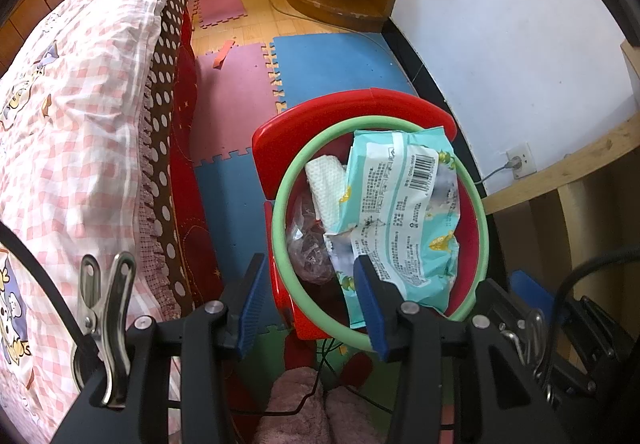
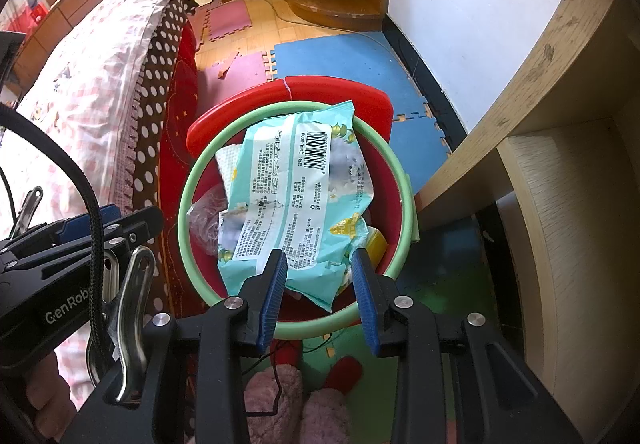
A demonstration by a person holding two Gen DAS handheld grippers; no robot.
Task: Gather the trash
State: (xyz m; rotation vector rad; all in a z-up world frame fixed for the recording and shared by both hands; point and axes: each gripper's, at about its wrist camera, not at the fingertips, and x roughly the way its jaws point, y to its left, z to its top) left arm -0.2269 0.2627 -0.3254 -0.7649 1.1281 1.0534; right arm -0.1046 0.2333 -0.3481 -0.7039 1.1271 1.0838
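Left wrist view: left gripper (image 1: 312,300) jaws partly open, holding nothing, above near rim of red plastic trash bin with green ring rim (image 1: 280,204). Crumpled teal wipes packet (image 1: 400,212), white tissue (image 1: 326,184), clear plastic bag (image 1: 308,244) already inside. Red scrap (image 1: 223,55) left on far pink foam mat (image 1: 236,104).

Right wrist view: right gripper (image 2: 320,292) jaws partly open, empty, over same bin. Yellow item (image 2: 376,244) mostly hidden under packet; bin bottom unseen.

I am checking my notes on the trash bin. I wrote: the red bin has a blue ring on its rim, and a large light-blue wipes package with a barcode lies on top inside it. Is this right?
Not quite. The ring on the rim of the red bin is pale green, not blue, as the right wrist view shows. The rest holds: the light-blue wipes package with a barcode lies on top inside.
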